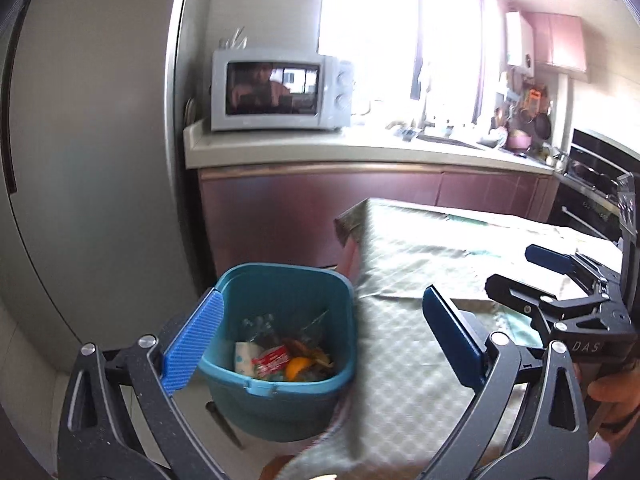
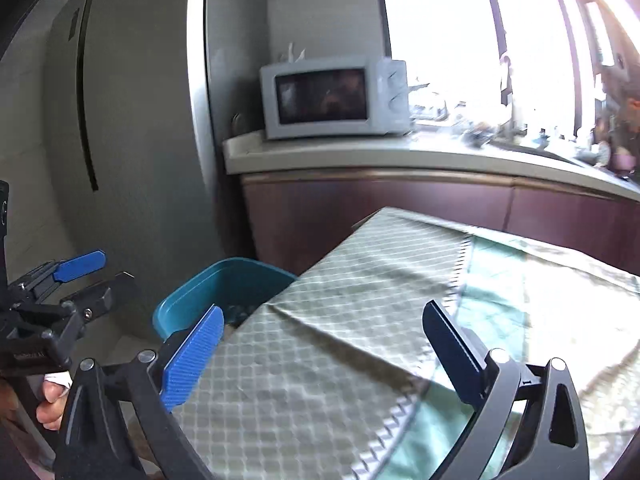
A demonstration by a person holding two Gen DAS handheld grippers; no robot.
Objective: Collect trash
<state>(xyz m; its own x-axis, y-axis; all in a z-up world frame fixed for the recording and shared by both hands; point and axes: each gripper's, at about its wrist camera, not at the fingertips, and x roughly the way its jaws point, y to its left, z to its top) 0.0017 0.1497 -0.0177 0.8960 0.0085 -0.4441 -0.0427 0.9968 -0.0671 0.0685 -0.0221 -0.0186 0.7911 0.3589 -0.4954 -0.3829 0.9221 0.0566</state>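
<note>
A teal trash bin (image 1: 280, 344) stands on the floor by the table corner. It holds trash: a white tissue, a red wrapper (image 1: 271, 360), an orange peel (image 1: 297, 369) and clear plastic. My left gripper (image 1: 324, 344) is open and empty, above the bin and the table edge. My right gripper (image 2: 324, 356) is open and empty over the table; it also shows in the left wrist view (image 1: 516, 272). The bin's rim (image 2: 224, 280) shows in the right wrist view, partly hidden by the table. The left gripper (image 2: 94, 276) shows there at far left.
A table with a green checked cloth (image 2: 360, 320) fills the right. Behind stand a grey fridge (image 1: 88, 160), a counter with a grey microwave (image 1: 276, 90), maroon cabinets (image 1: 360, 200) and a black oven (image 1: 596, 184).
</note>
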